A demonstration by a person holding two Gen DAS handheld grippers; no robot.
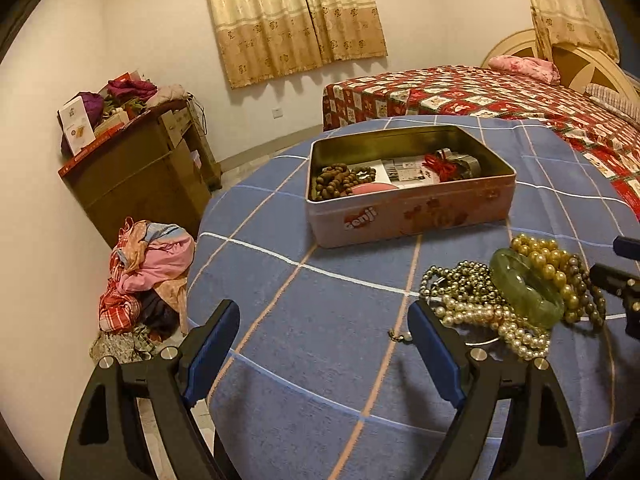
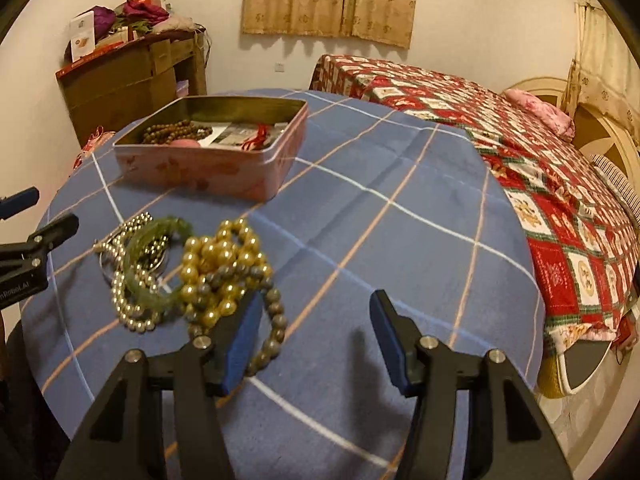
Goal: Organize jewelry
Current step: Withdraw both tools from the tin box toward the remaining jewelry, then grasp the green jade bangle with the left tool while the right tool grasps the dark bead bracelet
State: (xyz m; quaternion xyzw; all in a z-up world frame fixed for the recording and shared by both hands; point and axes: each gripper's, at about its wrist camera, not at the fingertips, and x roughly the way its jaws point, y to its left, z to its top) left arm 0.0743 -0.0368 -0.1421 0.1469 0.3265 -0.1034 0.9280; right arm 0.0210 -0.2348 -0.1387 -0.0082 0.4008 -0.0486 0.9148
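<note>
A pile of jewelry lies on the blue checked tablecloth [image 1: 320, 320]: a green jade bangle [image 1: 524, 288], gold bead strands [image 1: 548, 260], white pearl strands [image 1: 496, 320] and small metallic beads [image 1: 460, 280]. In the right wrist view the bangle [image 2: 148, 264] and gold beads [image 2: 220, 264] lie just left of my right gripper [image 2: 316, 308]. An open pink tin [image 1: 408, 216] holds brown wooden beads [image 1: 340, 182], a red-threaded item [image 1: 440, 164] and papers; it also shows in the right wrist view [image 2: 212, 172]. My left gripper [image 1: 324, 312] is open and empty, left of the pile. My right gripper is open and empty.
A bed with a red patterned cover [image 1: 500, 92] stands behind the table. A wooden cabinet [image 1: 140, 168] piled with clothes stands at the left wall. A heap of clothes [image 1: 148, 276] lies on the floor by the table's left edge.
</note>
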